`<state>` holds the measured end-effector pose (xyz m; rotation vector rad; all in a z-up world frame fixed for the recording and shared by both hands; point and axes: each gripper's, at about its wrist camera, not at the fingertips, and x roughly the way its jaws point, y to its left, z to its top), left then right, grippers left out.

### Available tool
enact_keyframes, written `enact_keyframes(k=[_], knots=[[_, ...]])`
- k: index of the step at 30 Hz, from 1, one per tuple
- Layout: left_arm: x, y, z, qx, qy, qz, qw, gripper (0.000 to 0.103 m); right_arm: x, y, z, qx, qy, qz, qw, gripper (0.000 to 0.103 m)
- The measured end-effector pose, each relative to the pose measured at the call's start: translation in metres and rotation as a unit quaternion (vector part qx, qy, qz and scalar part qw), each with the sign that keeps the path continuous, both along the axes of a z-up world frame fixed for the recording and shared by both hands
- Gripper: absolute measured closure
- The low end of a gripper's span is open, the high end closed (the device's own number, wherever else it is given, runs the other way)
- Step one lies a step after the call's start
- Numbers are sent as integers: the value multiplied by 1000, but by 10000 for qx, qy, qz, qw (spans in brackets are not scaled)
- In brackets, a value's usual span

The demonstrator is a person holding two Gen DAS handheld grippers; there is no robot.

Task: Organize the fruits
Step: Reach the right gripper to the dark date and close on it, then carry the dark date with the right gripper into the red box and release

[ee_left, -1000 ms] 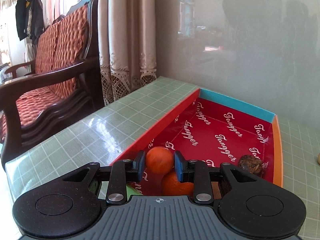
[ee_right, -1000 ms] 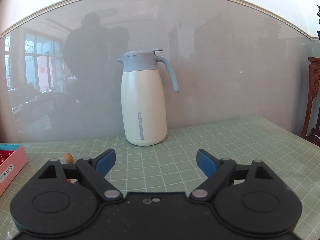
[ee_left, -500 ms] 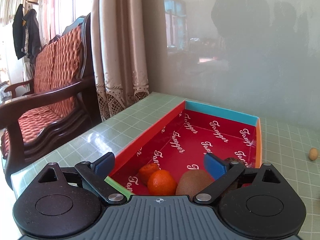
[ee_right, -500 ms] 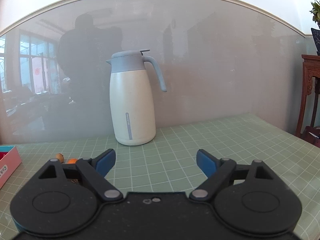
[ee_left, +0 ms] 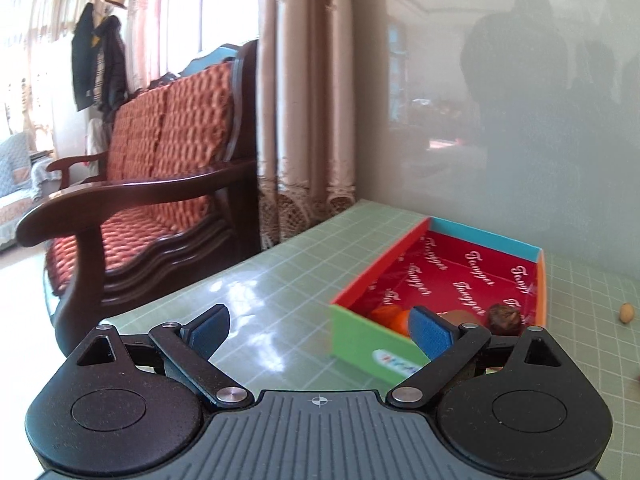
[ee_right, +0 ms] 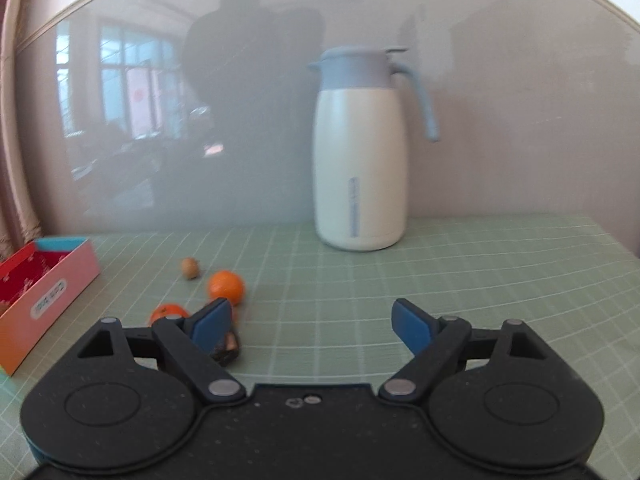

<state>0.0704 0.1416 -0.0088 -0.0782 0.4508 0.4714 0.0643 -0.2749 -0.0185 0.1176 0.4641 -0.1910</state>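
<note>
Tangerines (ee_left: 390, 317) lie in box (ee_left: 370, 344), tongs (ee_left: 318, 330) empty

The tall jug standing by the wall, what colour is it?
The tall insulated jug has a cream-white body with a pale blue lid and handle, clearest in the right wrist view.

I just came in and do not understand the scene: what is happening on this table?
A person is sorting fruits into a box with two handheld claws. The left claw has just opened, holds nothing and sits by the box's near end; oranges and other fruits lie inside. The right claw is open and empty over the table. Two oranges, a small nut and a dark fruit are not yet in the box.
</note>
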Motion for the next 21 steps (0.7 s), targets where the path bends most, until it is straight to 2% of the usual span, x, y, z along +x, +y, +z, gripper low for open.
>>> enact_keyframes(k=[4, 8, 11, 14, 17, 19, 21], knots=[[-15, 12, 0, 136, 42, 124, 9998, 7, 27, 17, -11, 92, 400, 418, 9983, 18], [-28, 23, 2, 315, 10, 238, 9992, 7, 51, 30, -18, 180, 686, 688, 9951, 25], [-40, 34, 3, 330, -27, 407, 9986, 7, 67, 34, -24, 117, 911, 654, 9936, 28], [-47, 46, 1, 275, 16, 538, 9982, 7, 77, 34, -33, 265, 1103, 722, 9909, 31], [-49, 55, -2, 183, 77, 546, 9983, 7, 83, 36, -40, 151, 1303, 694, 9889, 34], [-49, 58, -4, 171, 117, 496, 9986, 7, 84, 34, -43, 366, 1325, 789, 9874, 51], [-50, 58, -5, 159, 148, 435, 9988, 7, 84, 38, -42, 374, 1302, 869, 9870, 60]])
